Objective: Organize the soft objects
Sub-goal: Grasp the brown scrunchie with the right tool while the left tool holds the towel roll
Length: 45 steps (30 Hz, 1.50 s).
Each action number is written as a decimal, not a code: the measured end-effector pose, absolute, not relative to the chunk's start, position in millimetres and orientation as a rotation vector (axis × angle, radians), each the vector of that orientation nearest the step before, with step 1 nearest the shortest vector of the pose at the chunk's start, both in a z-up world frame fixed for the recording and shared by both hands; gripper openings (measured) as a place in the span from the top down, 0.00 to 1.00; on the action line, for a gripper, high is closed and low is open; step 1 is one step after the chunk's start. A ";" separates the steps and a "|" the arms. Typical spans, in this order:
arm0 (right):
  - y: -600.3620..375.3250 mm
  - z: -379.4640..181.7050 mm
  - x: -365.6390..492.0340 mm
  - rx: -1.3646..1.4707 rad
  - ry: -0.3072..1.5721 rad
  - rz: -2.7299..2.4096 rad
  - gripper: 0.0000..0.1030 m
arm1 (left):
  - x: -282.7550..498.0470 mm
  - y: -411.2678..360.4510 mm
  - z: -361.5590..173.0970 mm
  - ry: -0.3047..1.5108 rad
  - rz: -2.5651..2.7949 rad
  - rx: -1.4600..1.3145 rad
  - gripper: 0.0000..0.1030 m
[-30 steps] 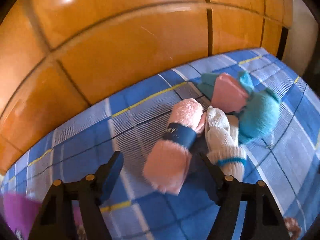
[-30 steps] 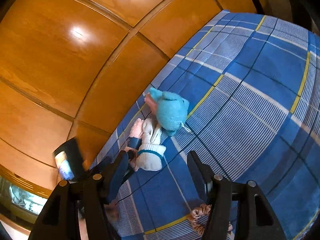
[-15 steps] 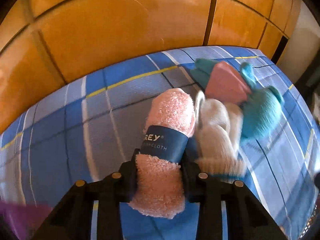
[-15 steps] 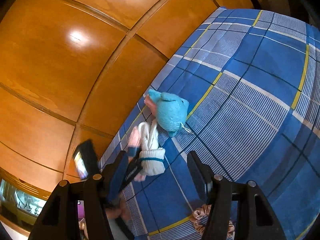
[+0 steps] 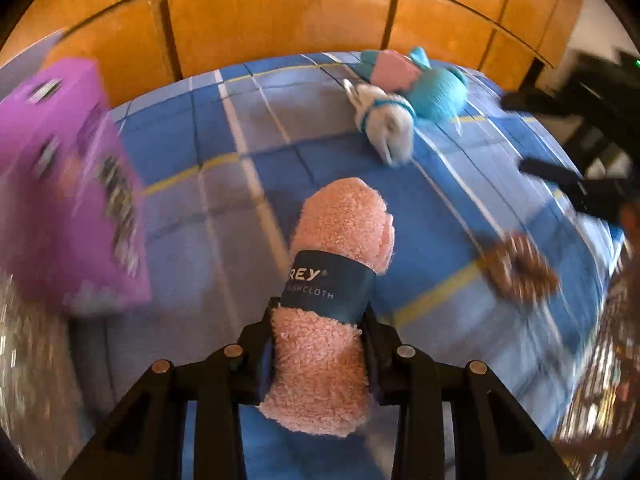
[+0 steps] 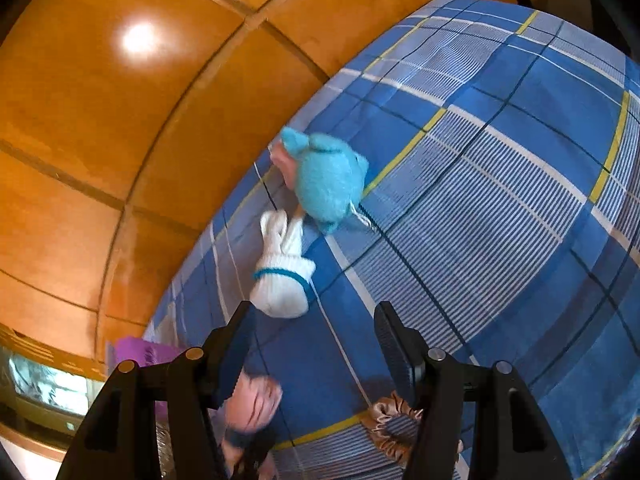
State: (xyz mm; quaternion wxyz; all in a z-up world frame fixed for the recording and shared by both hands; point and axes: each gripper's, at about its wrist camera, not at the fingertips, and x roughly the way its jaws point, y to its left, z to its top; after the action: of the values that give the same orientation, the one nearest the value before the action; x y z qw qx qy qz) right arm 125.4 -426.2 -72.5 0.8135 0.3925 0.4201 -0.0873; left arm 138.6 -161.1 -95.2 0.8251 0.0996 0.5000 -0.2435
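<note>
My left gripper (image 5: 318,346) is shut on a rolled pink washcloth (image 5: 336,280) with a dark blue paper band, held above the blue plaid bedspread (image 5: 432,216). A white sock roll with a teal stripe (image 5: 386,122) lies farther back, beside a teal plush toy with a pink patch (image 5: 432,88). In the right wrist view my right gripper (image 6: 316,344) stands open and holds nothing, just in front of the white sock roll (image 6: 282,276) and the teal plush toy (image 6: 330,178). The pink washcloth (image 6: 252,402) shows blurred at the lower left there.
A purple box (image 5: 68,200) stands at the left of the bed. A brown satin scrunchie (image 5: 520,266) lies on the bedspread at the right, and the scrunchie (image 6: 394,428) sits under my right gripper. An orange wooden headboard (image 5: 280,20) backs the bed.
My left gripper closed on the pink washcloth, lifted it away from the sock roll and plush, and carried it back toward the purple box. The right gripper stayed put.
</note>
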 end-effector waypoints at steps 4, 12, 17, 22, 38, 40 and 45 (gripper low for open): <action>-424.1 -77.1 127.0 0.818 0.925 -0.209 0.40 | 108.1 -141.5 -100.0 1.020 -0.533 0.222 0.66; -430.0 -81.9 124.4 0.860 0.919 -0.226 0.40 | 92.7 -136.4 -107.9 0.906 -0.556 0.251 0.65; -425.3 -86.0 130.7 0.842 0.962 -0.221 0.40 | 93.9 -134.2 -108.4 0.875 -0.575 0.235 0.65; -415.8 -105.9 135.7 0.769 1.137 -0.285 0.40 | 91.7 -133.1 -108.6 0.853 -0.581 0.218 0.64; -325.8 -118.4 147.8 -0.095 1.582 -0.175 0.38 | 90.9 -127.2 -108.6 0.841 -0.611 0.183 0.63; -317.3 -112.2 149.6 -0.094 1.555 -0.137 0.90 | 90.9 -126.6 -108.6 0.840 -0.613 0.179 0.63; -313.0 -102.2 166.7 -0.033 1.450 -0.174 0.89 | 88.2 -126.0 -108.6 0.835 -0.611 0.182 0.63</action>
State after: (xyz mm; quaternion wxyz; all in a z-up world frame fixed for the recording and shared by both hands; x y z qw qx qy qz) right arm 166.7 -313.0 -102.2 0.7449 -0.0152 0.6623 -0.0793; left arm 88.2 -126.0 -108.6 0.8653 0.0868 0.3984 -0.2916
